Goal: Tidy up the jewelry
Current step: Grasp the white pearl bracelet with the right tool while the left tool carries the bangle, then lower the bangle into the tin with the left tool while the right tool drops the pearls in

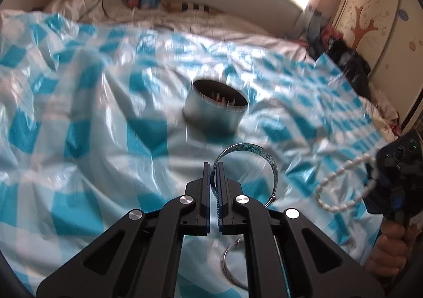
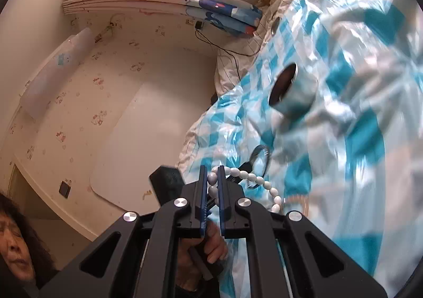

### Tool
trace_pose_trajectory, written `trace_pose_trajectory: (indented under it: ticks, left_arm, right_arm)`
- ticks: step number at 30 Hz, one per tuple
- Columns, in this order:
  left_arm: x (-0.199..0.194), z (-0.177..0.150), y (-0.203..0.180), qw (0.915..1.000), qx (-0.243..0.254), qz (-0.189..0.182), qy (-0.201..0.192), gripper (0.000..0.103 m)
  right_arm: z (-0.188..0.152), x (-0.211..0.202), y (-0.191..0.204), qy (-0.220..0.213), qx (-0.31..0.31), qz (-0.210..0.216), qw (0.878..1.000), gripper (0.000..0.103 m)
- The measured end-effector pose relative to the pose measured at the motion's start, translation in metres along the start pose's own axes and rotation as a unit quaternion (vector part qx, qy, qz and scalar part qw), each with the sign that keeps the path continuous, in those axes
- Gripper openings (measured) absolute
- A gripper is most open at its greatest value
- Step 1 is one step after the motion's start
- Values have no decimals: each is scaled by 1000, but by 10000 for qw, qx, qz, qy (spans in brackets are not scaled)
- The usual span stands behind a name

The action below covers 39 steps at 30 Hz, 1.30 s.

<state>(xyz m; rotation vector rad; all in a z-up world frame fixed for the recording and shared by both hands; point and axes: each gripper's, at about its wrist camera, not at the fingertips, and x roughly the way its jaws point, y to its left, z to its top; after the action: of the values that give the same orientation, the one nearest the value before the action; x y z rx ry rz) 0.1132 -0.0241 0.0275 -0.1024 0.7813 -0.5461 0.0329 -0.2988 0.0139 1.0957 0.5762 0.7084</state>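
A bed (image 1: 79, 102) under a blue-checked plastic sheet carries a round tin (image 1: 215, 107), open end up. Just short of the tin, the left hand-held gripper (image 1: 213, 179) pinches a blue bangle (image 1: 264, 155), standing on edge. Farther off, the right hand-held gripper (image 2: 213, 181) clamps a white bead strand (image 2: 253, 181). No readable writing.

Blue-white checked sheet (image 1: 79, 118) — white beads (image 2: 253, 181).

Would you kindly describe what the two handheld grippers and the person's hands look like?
Both the left gripper and the right gripper are matte black linkage frames with round silver pivot bolts; the flat jaws carry blue ribbed inner pads. Seen from the left wrist, the right unit's body shows a green light. Bare hands grip the black handles; no cables show.
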Motion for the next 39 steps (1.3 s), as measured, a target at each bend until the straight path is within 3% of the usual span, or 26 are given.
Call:
trace_pose_trajectory:
  ticks: [8, 21, 32, 39]
  left_arm:
    - [2, 40, 0, 9986, 93, 38, -518, 3]
    - [40, 66, -7, 9987, 198, -4, -478, 3]
    - [65, 98, -6, 9984, 258, 65, -507, 3]
    - [82, 102, -1, 9989, 227, 113, -382, 3]
  right_arm:
    - [65, 17, 2, -54, -300, -151, 9994, 8]
    - [113, 47, -28, -210, -79, -152, 9996, 8]
    - [141, 56, -51, -364, 25, -335, 9988, 8]
    - [151, 65, -57, -326, 34, -340, 9989, 8]
